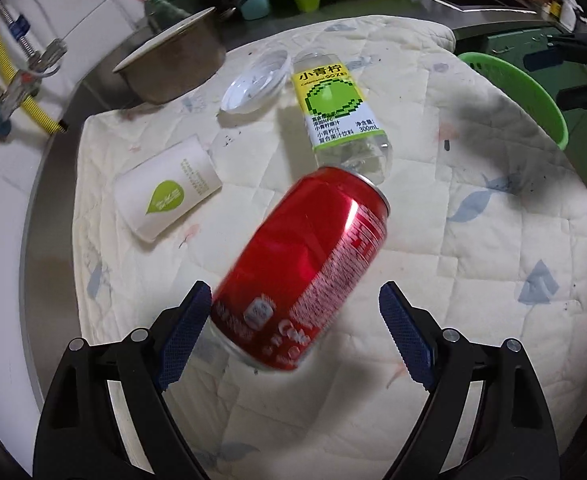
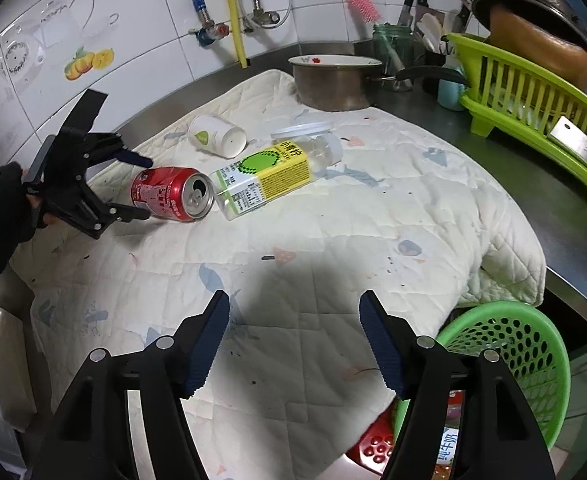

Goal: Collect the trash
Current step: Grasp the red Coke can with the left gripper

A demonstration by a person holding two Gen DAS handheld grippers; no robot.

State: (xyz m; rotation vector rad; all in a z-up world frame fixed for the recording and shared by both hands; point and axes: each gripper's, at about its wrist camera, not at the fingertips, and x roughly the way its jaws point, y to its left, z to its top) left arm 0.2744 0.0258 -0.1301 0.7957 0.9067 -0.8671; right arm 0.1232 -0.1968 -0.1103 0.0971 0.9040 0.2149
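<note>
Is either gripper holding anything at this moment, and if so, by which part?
Nothing is held. The left gripper is open around the base end of the red soda can lying on the quilted cloth, not clamped. The right gripper is open and empty.

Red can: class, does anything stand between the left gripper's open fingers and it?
Nothing visible does. The red can lies on its side on the quilted cloth, its base end already between the open fingers of the left gripper.

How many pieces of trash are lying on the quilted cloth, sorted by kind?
Red can: 1
Plastic bottle: 1
White paper cup: 1
Clear plastic lid: 1
Total: 4
</note>
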